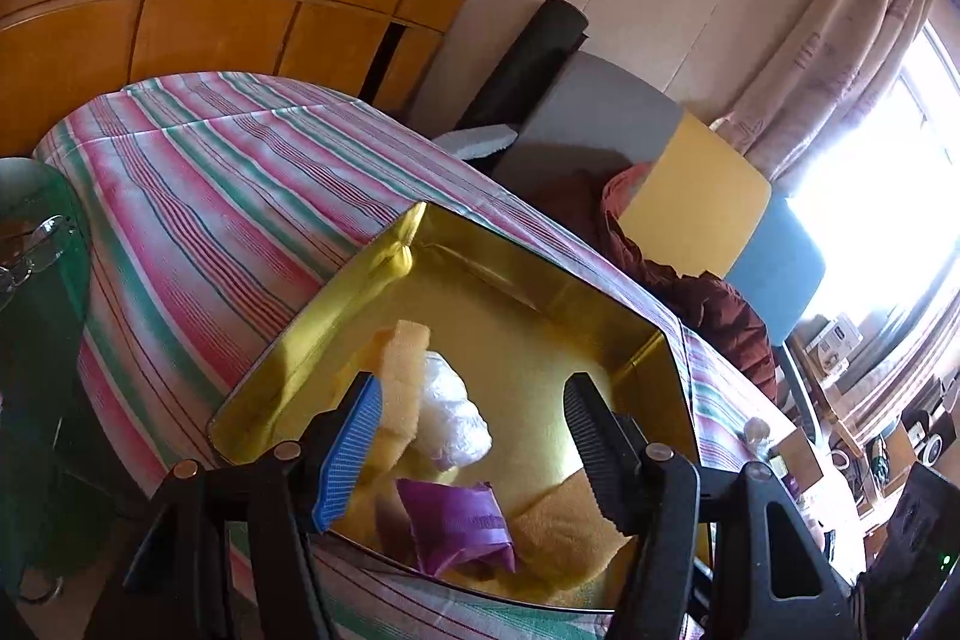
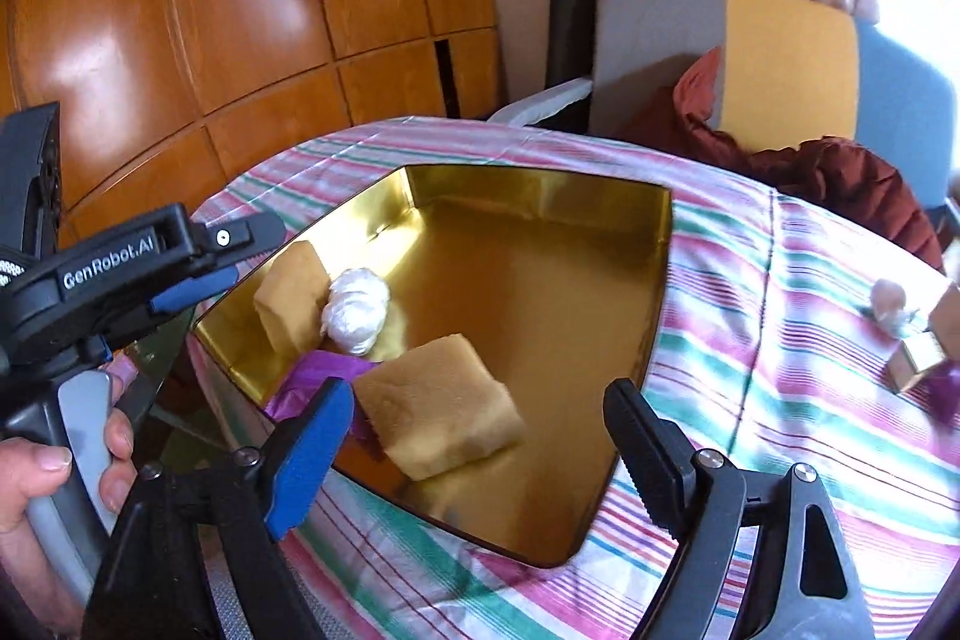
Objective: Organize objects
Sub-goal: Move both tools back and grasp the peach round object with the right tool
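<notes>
You hold both claws, left claw (image 1: 474, 421) and right claw (image 2: 480, 430), spread and empty above the gold tin (image 2: 600, 496), where a yellow sponge (image 2: 441, 415) and white bundle (image 2: 354, 319) sit gathered for tidiness.

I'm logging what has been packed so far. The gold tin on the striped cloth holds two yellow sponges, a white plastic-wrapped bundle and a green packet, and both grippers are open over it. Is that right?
Nearly: the packet is purple, not green, as the left wrist view shows. The rest stands: the gold tin on the striped cloth holds two yellow sponges and the white bundle, with the left gripper and right gripper open over it.
</notes>
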